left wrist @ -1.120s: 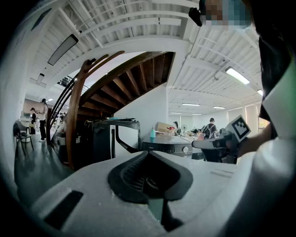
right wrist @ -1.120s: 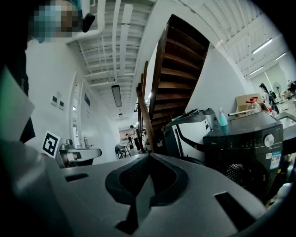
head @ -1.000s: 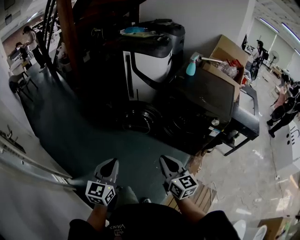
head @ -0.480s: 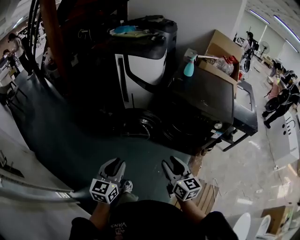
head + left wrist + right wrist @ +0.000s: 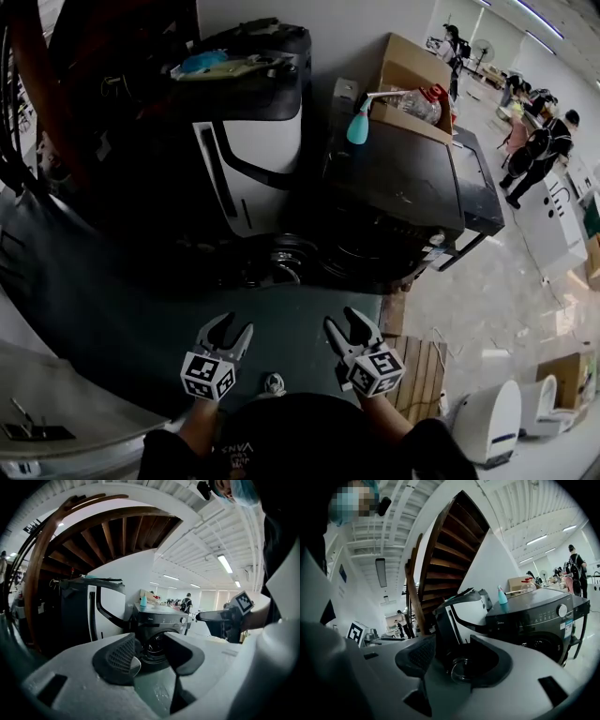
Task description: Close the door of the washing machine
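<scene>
1. The left gripper (image 5: 231, 328) holds nothing. Its jaws stand partway apart and are opening, and only the floor and the machine's front show through the gap.
2. The right gripper (image 5: 344, 320) is empty too. Its jaws are opening and spread wide, I'd guess to be ready for the door's rim.
3. Both grippers are held low and nearly level, pointing at the machine but well apart from it. It looks like an approach, with nothing touched yet.
4. The door (image 5: 281, 260) is round and glazed. It hangs swung open to the left of the drum mouth, near the floor. It lines up inside the right gripper's gap, so that hand seems the likelier one to push it.
5. The washing machine (image 5: 403, 178) is dark and stands against the wall. A blue spray bottle (image 5: 357, 127) stands on its top, and a cardboard box (image 5: 412, 70) sits at its back edge.
6. A small pale word on the front panel seems to read "Midea". A sticker at the front corner is too small to read. Each marker cube (image 5: 206, 375) carries only black-and-white squares.
</scene>
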A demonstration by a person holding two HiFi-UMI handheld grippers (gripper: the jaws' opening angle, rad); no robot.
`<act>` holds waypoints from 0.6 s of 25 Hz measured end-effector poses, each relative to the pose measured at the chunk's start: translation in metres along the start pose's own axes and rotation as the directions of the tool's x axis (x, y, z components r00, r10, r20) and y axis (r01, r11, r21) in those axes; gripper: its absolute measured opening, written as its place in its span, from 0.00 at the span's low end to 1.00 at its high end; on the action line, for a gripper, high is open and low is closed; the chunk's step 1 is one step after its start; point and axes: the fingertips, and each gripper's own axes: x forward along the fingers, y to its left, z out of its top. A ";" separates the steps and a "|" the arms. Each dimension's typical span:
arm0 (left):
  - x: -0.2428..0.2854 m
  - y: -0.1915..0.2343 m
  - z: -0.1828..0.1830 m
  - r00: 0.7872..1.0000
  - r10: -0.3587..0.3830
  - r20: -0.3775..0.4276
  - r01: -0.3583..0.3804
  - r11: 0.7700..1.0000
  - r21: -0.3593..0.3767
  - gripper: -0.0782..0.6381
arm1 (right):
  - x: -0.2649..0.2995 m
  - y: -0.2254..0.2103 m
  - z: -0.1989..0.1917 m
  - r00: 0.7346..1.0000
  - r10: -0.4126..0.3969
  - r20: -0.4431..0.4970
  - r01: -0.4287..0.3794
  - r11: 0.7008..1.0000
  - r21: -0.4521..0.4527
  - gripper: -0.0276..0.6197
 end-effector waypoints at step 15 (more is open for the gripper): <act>0.118 0.104 -0.026 0.988 -0.080 -0.132 0.103 0.979 0.178 0.44 | 0.034 -0.033 -0.018 0.981 -0.195 0.002 0.194 0.978 0.072 0.37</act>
